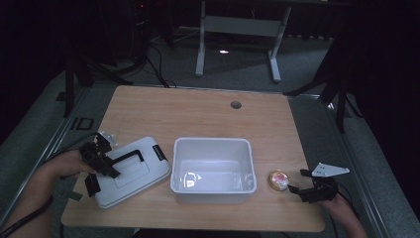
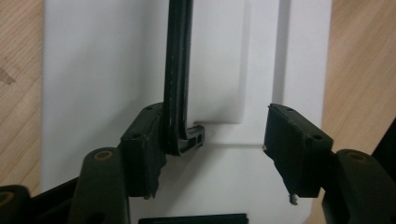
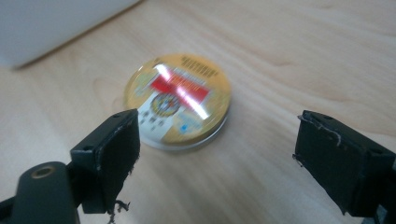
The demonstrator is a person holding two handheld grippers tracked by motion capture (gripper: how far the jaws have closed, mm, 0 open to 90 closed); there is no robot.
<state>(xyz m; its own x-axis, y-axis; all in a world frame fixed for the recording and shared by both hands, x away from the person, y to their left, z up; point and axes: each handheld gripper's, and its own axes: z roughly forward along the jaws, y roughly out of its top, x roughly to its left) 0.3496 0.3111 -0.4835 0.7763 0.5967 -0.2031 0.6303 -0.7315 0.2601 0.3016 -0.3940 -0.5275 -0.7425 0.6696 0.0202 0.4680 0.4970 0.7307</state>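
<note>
A white box lid (image 1: 132,174) with a black handle (image 1: 127,155) lies flat at the table's left. My left gripper (image 1: 105,167) sits over the lid, open. In the left gripper view the handle (image 2: 178,70) leans against one jaw of the left gripper (image 2: 215,154), while the other jaw stands well clear of it above the lid (image 2: 93,93). A small round yellow tin (image 1: 279,180) lies right of the white bin (image 1: 212,141). My right gripper (image 1: 297,181) is just right of the tin, open. The tin (image 3: 180,100) lies a little ahead of the right gripper (image 3: 215,154), untouched.
The white bin stands in the middle of the wooden table (image 1: 198,114), and its wall (image 3: 46,23) shows beyond the tin. A round cable hole (image 1: 236,104) is at the back. A desk frame (image 1: 237,29) stands on the floor behind.
</note>
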